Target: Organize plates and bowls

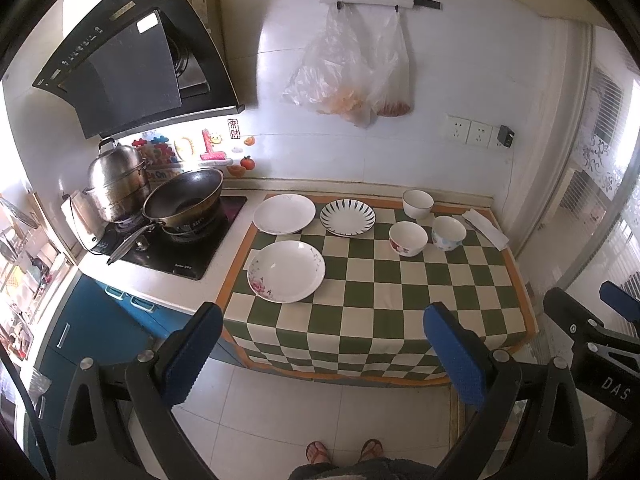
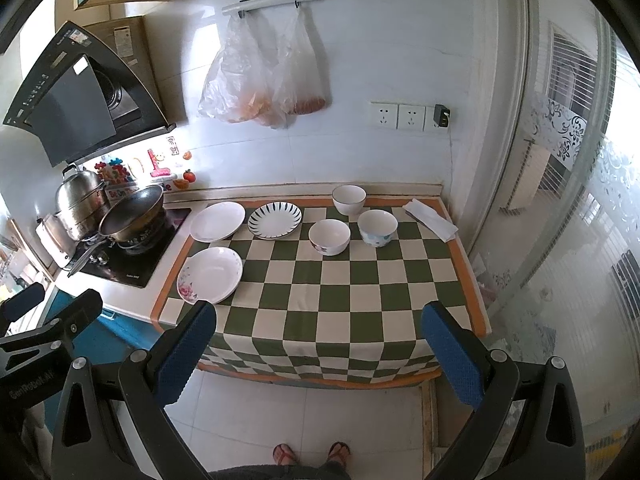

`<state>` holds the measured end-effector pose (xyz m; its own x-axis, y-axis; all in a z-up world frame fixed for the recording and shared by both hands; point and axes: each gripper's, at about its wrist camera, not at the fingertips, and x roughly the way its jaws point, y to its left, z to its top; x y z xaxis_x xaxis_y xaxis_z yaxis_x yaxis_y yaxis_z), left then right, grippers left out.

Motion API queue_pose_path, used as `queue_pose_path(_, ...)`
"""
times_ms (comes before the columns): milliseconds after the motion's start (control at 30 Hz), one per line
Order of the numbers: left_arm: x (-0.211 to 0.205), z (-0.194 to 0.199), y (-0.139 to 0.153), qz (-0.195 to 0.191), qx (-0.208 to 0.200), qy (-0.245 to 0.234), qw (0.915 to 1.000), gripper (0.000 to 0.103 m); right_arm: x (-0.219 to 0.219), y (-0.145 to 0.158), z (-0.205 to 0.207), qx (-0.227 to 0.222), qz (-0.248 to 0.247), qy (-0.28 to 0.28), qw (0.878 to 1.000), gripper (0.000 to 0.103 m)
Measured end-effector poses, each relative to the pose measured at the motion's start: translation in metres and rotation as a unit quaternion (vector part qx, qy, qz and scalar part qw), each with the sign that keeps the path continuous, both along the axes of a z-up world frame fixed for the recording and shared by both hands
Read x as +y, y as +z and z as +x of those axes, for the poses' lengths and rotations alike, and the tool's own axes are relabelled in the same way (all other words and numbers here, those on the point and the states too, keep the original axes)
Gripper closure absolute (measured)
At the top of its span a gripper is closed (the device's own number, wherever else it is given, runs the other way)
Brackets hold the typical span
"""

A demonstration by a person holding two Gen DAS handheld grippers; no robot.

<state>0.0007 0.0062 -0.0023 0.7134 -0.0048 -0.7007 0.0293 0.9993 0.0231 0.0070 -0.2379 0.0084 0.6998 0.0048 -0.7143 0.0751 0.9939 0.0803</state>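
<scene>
A wok [image 1: 184, 200] sits on the stove at far left, clear of the work. On the checked cloth [image 1: 380, 292] three plates lie apart: floral [image 1: 286, 271], plain [image 1: 284, 213], striped [image 1: 347, 217]. Right of them stand three bowls [image 1: 408, 238], unstacked (nothing sorted yet, I judge). The left gripper [image 1: 324, 352] and right gripper [image 2: 320, 354] hang short of the counter, fingers wide apart and empty, likely readying a first pick.
</scene>
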Motion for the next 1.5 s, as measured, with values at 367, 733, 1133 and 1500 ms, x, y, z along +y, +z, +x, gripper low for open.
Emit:
queue_pose_path(367,0.0,0.001,0.0,0.001,0.0,-0.001,1.0,0.0,0.002,-0.001,0.001,0.002,-0.001,0.001,1.0,0.0)
queue_pose_path(733,0.001,0.0,0.0,-0.001,-0.001,0.0,1.0,0.0,0.004,-0.001,0.004,0.002,-0.001,0.003,1.0,0.0)
queue_pose_path(1133,0.002,0.002,0.0,-0.003,0.002,0.0,1.0,0.0,0.01,-0.002,0.01,0.005,-0.001,0.006,1.0,0.0)
queue_pose_path(1500,0.004,0.005,0.002,-0.004,0.001,0.002,1.0,0.0,0.014,-0.004,0.011,0.007,0.0,0.007,1.0,0.0)
